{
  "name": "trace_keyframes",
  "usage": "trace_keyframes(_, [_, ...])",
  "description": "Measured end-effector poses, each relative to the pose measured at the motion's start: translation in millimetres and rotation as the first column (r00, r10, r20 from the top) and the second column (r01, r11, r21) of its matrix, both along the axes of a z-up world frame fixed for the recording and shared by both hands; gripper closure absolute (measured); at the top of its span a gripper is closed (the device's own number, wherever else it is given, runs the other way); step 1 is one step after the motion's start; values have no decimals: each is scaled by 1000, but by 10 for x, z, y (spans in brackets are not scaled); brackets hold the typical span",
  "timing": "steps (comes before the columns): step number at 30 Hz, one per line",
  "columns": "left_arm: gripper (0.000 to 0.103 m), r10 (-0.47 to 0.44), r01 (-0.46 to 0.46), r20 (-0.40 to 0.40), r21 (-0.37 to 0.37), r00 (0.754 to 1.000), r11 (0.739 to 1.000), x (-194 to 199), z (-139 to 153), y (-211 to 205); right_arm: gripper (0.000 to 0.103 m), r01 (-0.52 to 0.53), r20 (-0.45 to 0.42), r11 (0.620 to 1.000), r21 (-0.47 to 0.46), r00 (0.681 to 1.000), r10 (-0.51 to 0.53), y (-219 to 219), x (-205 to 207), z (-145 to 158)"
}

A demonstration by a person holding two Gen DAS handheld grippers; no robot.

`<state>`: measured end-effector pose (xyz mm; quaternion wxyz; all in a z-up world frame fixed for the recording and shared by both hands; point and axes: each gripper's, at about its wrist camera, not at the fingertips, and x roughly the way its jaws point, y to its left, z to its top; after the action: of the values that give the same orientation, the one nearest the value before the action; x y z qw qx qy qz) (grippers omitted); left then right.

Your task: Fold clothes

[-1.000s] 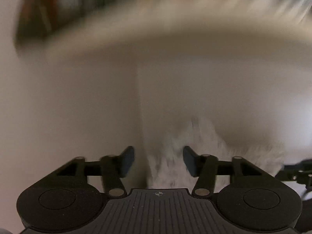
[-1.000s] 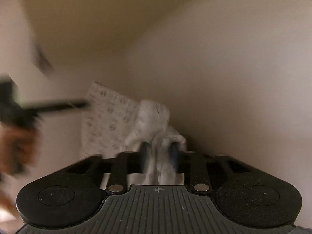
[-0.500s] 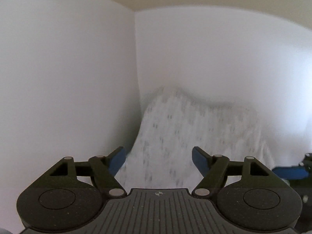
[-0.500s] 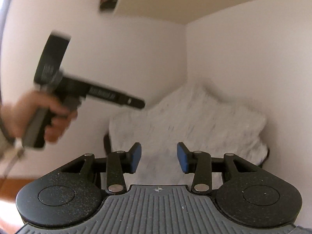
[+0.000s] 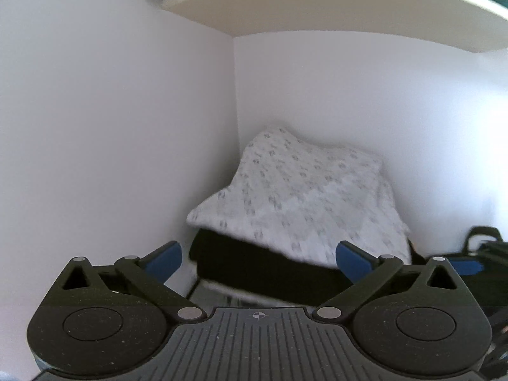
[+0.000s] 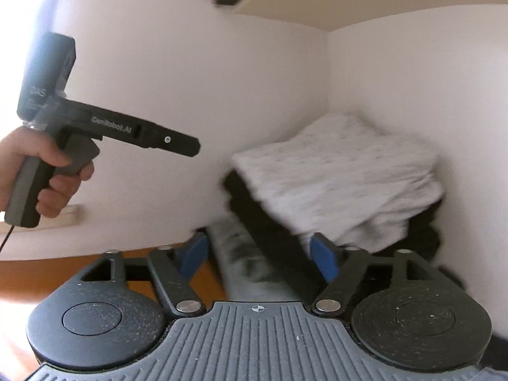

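— What's ahead of you?

— A folded white garment (image 5: 304, 190) with a small grey print, sitting on top of a black folded garment (image 5: 266, 270). The pile is pushed into the corner where two white walls (image 5: 111, 127) meet, under a white shelf (image 5: 317, 3).

— And your own jaws?

— I'm the left gripper (image 5: 258, 258), and my jaws are opening, blue pads (image 5: 163, 258) spread wide. Nothing is pressed between them; the pile lies beyond the tips, and the black layer shows in the gap.

— Anything else in sight?

— At the right edge, a bit of the other gripper (image 5: 466, 266), one blue pad and dark linkage. On the shelf above, some blurred items I can't make out.
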<state>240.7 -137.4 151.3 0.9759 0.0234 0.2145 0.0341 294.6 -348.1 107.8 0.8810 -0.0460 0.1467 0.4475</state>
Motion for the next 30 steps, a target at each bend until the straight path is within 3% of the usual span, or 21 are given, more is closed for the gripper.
trace_keyframes(10, [0,54,-54,-26,13,998,998,-1268,-21,150,2,-100,-102,994,-50,990,94,661,-729,-380])
trace_keyframes(13, [0,72,-72,-39,4,997,997,-1579,-137,270,0,-113,-148,990,-79,984,101,872,-933,-538])
trace_keyframes(20, [0,85,-88,-112,-27,990,996,-2076,-724,658,0,-50,-204,981,-185,979,11,1268,-1310,-888])
trace_keyframes(26, [0,52,-63,-200,-47,978,997,-2123,-1378,990,0,32,-243,971,-236,966,-91,1426,-1499,-1115])
trace_keyframes(30, [0,34,-44,-249,-33,968,998,-2127,-1617,1095,0,103,-224,957,-271,960,-167,1457,-1614,-1155])
